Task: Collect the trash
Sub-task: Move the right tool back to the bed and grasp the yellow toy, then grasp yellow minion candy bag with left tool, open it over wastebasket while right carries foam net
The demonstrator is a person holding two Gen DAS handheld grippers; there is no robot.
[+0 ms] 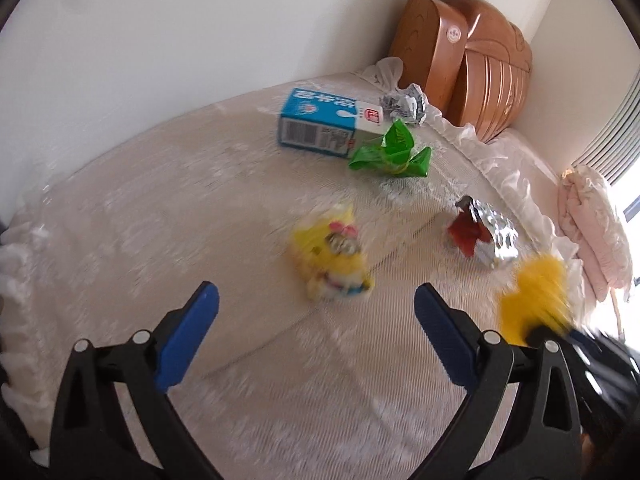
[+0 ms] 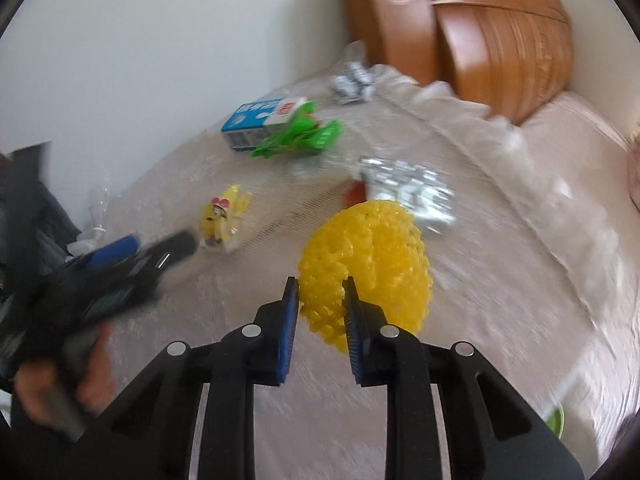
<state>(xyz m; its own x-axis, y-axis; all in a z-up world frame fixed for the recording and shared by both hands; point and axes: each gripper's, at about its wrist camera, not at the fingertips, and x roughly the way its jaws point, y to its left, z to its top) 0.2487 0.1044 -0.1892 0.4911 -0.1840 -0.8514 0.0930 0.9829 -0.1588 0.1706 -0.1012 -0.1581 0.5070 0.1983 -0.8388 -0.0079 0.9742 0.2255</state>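
Yellow mesh: a crumpled yellow foam net point(image 2: 366, 264) sits pinched between the pads of the right gripper point(image 2: 320, 308), clear of the bedspread point(image 2: 500, 300) as far as the blur lets me judge.
Right jaws: clenched on the net's near edge, so most of it hangs beyond the fingertips.
Left jaws: the left gripper point(image 1: 316, 320) stands released and wide, nothing between its pads.
Left target: the yellow cartoon packet point(image 1: 332, 256) lies just ahead of the open pads, flat on the cloth.
Other trash: the blue carton point(image 1: 316, 124), the green wrapper point(image 1: 392, 152) touching it, and the red-and-silver wrapper point(image 1: 480, 236) lie further back; a crumpled silver wrapper point(image 1: 404, 102) sits by the headboard point(image 1: 472, 72).
Doing it well: keep the right grip firm, since a springy net can slip; bring the left pads down astride the packet and close low on it, without snagging the cloth.
Bin: not in view, so I cannot tell where the net goes.
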